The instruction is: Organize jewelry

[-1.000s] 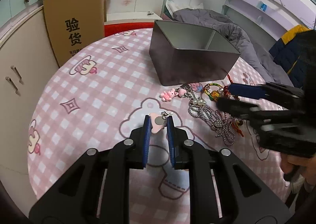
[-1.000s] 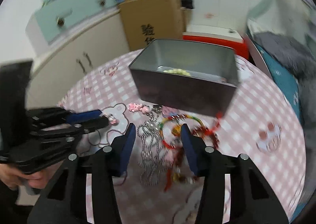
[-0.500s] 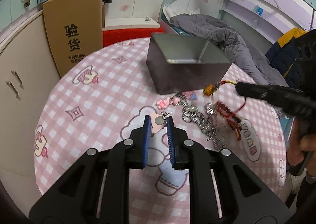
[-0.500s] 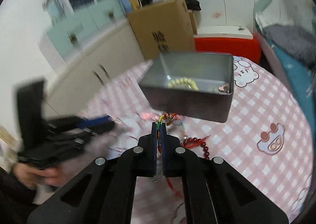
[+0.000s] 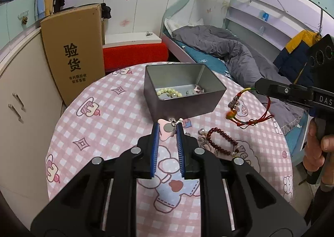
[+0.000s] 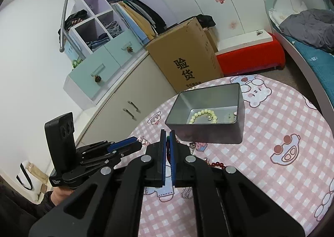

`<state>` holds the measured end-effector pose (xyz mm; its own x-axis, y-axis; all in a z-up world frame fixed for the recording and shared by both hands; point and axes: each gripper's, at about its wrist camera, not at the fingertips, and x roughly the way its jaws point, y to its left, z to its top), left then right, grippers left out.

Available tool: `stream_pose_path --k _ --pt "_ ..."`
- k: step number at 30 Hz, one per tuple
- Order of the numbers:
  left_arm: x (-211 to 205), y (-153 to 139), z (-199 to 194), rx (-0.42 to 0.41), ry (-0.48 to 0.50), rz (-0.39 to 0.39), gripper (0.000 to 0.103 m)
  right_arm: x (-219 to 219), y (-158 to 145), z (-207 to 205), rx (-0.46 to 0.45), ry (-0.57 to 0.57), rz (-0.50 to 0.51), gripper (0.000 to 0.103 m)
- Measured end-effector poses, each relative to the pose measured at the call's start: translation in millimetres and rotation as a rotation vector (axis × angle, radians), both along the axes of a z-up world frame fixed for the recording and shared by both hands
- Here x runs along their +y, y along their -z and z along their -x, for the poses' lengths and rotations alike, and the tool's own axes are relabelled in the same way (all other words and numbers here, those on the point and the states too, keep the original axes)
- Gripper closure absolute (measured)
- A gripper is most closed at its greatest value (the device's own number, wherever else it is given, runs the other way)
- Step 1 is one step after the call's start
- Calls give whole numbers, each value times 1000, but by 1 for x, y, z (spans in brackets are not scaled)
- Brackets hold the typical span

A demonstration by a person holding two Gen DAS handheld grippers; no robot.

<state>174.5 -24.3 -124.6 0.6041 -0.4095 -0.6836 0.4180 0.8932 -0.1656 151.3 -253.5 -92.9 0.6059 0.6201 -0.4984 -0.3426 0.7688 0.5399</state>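
Note:
My left gripper (image 5: 168, 127) is shut on a pink charm (image 5: 166, 132) and holds it above the table, short of the grey tin box (image 5: 210, 99). The box holds a pale bead bracelet (image 5: 168, 91) and small pieces. My right gripper (image 6: 166, 135) is shut on a multicoloured cord bracelet (image 5: 240, 107), which hangs in the air to the right of the box. In the right wrist view the box (image 6: 210, 131) lies just ahead of the right fingers, with the pale bracelet (image 6: 203, 115) inside. A dark red bead bracelet (image 5: 222, 140) and silver chains lie on the table.
The round table has a pink checked cloth (image 5: 104, 120). A cardboard box (image 5: 73, 53) and cupboards stand at the left. A red stool (image 5: 135, 54) and a bed (image 5: 219, 49) lie beyond the table.
Both grippers have risen. The right gripper shut on the cord bracelet and lifted it off the pile. The left gripper kept the pink charm and moved toward the box.

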Motion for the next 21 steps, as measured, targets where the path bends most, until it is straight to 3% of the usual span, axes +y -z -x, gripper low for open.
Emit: stream_pose_path --k 7,13,19,20,21 --pt "-9 -27 -10 -49 26 24 87 -1 -40 -10 -87 13 9 101" --pt "-29 -60 -44 -108 42 41 87 -1 -66 -43 -132 40 20 101" --pt "-50 -59 -88 -57 62 49 86 1 -39 -93 -29 82 66 99" --pt "-52 -54 -93 -45 48 38 81 2 -29 -100 2 100 85 96" --pt "-53 -47 -100 -31 19 10 73 1 -22 -105 31 117 91 87"
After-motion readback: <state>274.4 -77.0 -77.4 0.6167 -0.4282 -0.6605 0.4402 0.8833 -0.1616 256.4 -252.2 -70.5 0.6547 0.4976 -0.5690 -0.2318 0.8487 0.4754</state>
